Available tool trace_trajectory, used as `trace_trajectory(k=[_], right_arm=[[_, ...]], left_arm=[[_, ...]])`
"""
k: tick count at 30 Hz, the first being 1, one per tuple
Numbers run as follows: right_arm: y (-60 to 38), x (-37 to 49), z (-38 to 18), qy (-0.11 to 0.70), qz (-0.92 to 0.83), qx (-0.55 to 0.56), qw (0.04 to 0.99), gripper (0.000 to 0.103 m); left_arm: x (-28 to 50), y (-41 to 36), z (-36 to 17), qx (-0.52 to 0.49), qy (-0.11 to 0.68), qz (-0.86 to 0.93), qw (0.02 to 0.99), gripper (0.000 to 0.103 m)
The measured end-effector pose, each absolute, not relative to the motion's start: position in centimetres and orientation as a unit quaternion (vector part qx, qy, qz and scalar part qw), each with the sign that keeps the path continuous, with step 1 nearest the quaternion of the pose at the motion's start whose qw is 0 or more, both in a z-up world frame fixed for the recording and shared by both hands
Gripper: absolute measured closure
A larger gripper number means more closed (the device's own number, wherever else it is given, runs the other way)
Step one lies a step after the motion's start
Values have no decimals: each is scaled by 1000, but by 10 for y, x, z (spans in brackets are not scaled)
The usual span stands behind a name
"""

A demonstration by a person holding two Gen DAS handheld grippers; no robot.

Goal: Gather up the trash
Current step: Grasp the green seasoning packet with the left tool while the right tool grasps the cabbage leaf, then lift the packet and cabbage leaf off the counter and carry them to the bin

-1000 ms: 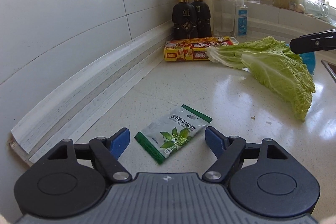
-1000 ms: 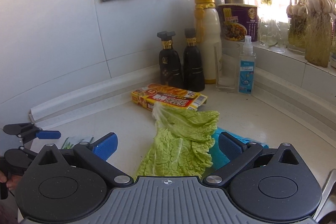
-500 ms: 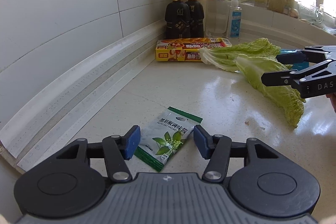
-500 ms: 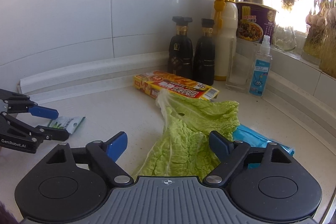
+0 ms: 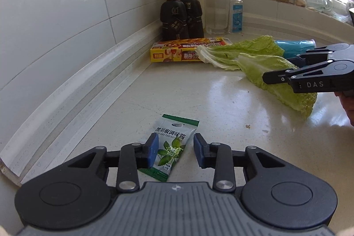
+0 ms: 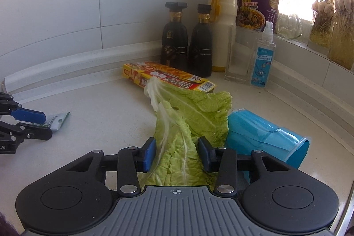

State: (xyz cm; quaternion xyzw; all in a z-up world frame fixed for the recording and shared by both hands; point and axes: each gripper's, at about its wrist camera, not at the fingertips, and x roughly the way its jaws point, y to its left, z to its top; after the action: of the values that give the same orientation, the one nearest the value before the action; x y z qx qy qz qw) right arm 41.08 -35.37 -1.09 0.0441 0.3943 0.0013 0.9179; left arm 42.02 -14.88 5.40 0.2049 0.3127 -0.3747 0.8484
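A green and white seasoning sachet [image 5: 171, 148] lies flat on the pale counter [image 5: 199, 98]. My left gripper [image 5: 174, 153] straddles it, jaws closing; the left pad meets the sachet's edge and the right pad stands just clear. Two cabbage leaves [image 6: 192, 110] lie in the middle of the counter. My right gripper [image 6: 177, 155] is low over the nearer leaf, jaws closing with the leaf between the blue pads, which show no squeeze on it. In the right wrist view the left gripper [image 6: 46, 124] and sachet [image 6: 58, 121] show at the left edge.
A blue cup [image 6: 265, 136] with a blue face mask on it lies beside the leaves. A yellow box [image 6: 166, 76], two dark bottles [image 6: 174, 37], a glass [image 6: 236, 54], a spray bottle [image 6: 263, 59] and a noodle cup [image 6: 256, 8] fill the back corner by the tiled wall.
Both grippers' jaws have narrowed. The left now brackets the sachet closely. The right has sunk toward the counter, and its pads have come in over the nearer cabbage leaf.
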Motion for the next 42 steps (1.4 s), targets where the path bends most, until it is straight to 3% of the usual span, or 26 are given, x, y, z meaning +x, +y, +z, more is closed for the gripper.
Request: trace_trajectory(k=[3, 8, 13, 14, 15, 21, 30, 42], right_arm=[[-354, 411, -11, 393, 5, 45, 918, 63], [-356, 410, -9, 391, 10, 54, 919, 64], [-358, 410, -9, 393, 14, 57, 918, 72], [-359, 411, -8, 393, 15, 58, 917, 74], [-360, 411, -7, 394, 14, 60, 917, 78], [-367, 412, -4, 399, 12, 86, 913, 85], [-367, 410, 6, 388, 21, 102, 916, 93], [-367, 411, 43, 355, 23, 108, 929, 96]], left_arm=[[417, -154, 53, 237, 308, -372, 843, 37], [426, -151, 53, 216, 333, -365, 842, 33], [430, -141, 50, 162, 349, -375, 844, 44], [428, -140, 50, 161, 345, -374, 846, 53], [427, -140, 51, 157, 342, -370, 849, 69], [421, -143, 51, 155, 337, -358, 857, 85], [415, -147, 53, 151, 325, -334, 872, 97], [410, -151, 70, 125, 315, -325, 883, 98]])
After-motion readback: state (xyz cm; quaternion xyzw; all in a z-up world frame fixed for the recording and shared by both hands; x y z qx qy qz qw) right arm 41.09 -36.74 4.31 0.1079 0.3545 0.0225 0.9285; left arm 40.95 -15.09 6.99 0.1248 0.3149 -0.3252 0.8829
